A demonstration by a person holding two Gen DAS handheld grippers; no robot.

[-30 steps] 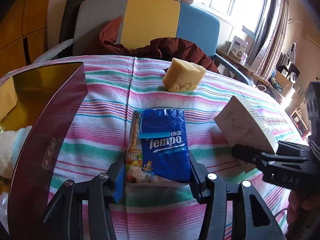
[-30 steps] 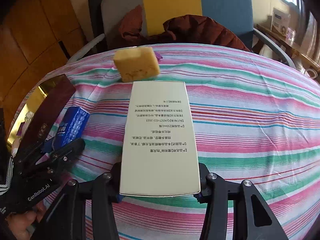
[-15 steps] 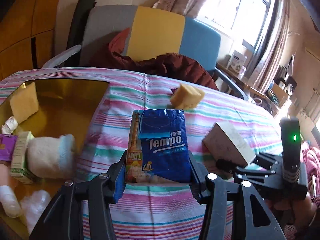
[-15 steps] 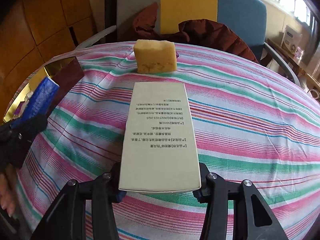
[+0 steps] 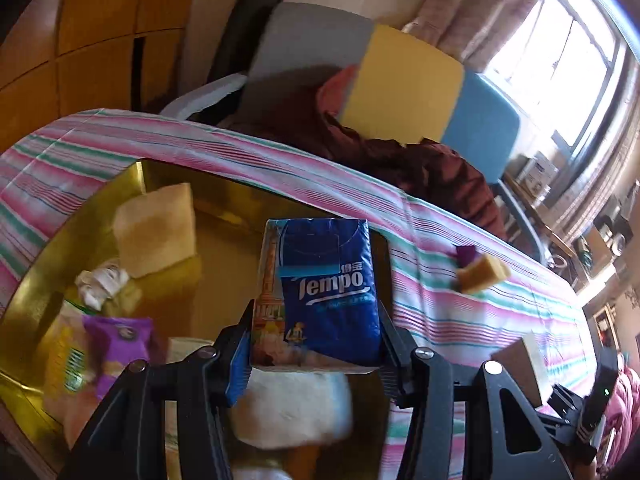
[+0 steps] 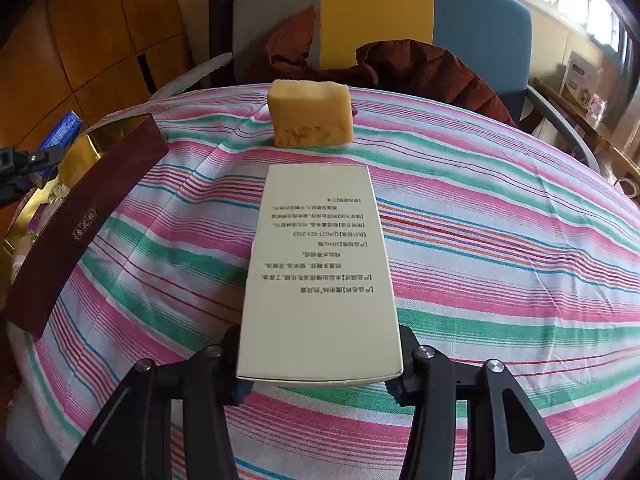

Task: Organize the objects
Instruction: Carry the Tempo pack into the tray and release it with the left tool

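Note:
My left gripper [image 5: 314,354] is shut on a blue Tempo tissue pack [image 5: 320,292] and holds it above the open gold-lined box [image 5: 36,280]. The box holds a yellow sponge [image 5: 156,232], a purple packet [image 5: 120,340], a white sock roll [image 5: 292,404] and other small items. My right gripper [image 6: 320,372] is shut on a cream carton with printed text [image 6: 320,272], held low over the striped tablecloth [image 6: 500,240]. A second yellow sponge [image 6: 310,114] stands on the cloth beyond the carton. The box's dark red wall [image 6: 80,216] is at the left in the right wrist view.
A grey, yellow and blue chair [image 6: 380,12] with a dark red jacket [image 6: 432,68] stands behind the table. Wooden cabinets [image 6: 80,40] are at the left. A window [image 5: 560,60] and cluttered shelves [image 5: 600,232] are at the right. A small purple item [image 5: 466,256] lies by the sponge.
My left gripper has swung left with the tissue pack, from over the tablecloth to above the gold-lined box. My right gripper has pulled back slightly with the carton.

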